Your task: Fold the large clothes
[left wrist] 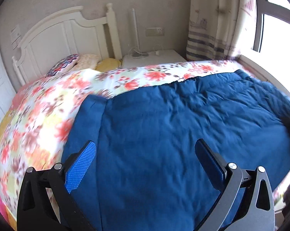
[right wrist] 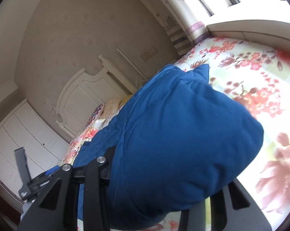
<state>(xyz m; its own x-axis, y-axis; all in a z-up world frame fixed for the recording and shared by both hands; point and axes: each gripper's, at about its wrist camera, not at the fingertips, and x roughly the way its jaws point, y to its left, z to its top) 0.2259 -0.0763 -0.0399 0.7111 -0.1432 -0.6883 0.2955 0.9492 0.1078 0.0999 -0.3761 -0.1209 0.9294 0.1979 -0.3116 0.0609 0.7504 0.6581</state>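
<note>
Left wrist view: the left gripper [left wrist: 145,154] stands with its jaws wide apart, nothing between the blue pads [left wrist: 81,165], hovering above a blue padded garment [left wrist: 173,127]. The garment lies spread over the floral bedspread [left wrist: 48,100], reaching toward the window [left wrist: 275,25] side. Pillows [left wrist: 87,62] sit against the white headboard [left wrist: 68,32]; a nightstand [left wrist: 154,57] stands beside the bed.

Right wrist view: the right gripper [right wrist: 158,188] is narrowed on a bunched fold of the same blue padded garment [right wrist: 179,134], which bulges up between its arms and hides the fingertips. The floral bedspread [right wrist: 260,77] lies beyond. A white wardrobe [right wrist: 29,134] stands left.
</note>
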